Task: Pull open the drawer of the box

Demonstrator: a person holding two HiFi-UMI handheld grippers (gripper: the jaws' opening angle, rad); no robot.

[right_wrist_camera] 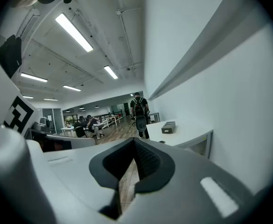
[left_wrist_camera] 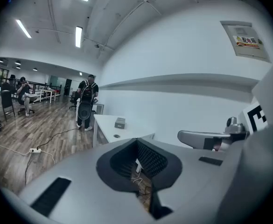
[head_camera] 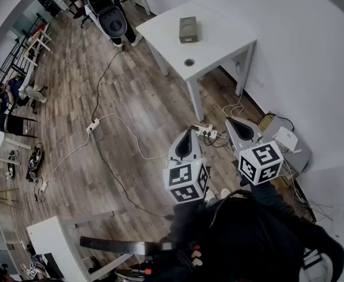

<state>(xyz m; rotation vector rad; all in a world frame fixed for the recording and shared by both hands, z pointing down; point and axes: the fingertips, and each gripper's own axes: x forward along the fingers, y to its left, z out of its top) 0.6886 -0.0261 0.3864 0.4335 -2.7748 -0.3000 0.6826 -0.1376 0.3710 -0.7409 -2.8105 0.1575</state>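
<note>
Left claw (head_camera: 187, 138) and right claw (head_camera: 236, 125) are both closed, empty; the small box (head_camera: 188, 29) on the middle of the surface (head_camera: 219, 46) looks light, so brace it when pulling the drawer.

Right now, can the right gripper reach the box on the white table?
Probably not yet. The right gripper is held near the person's body, while the box sits on the white table across a stretch of wooden floor. Only cables lie between; stepping closer should help.
</note>
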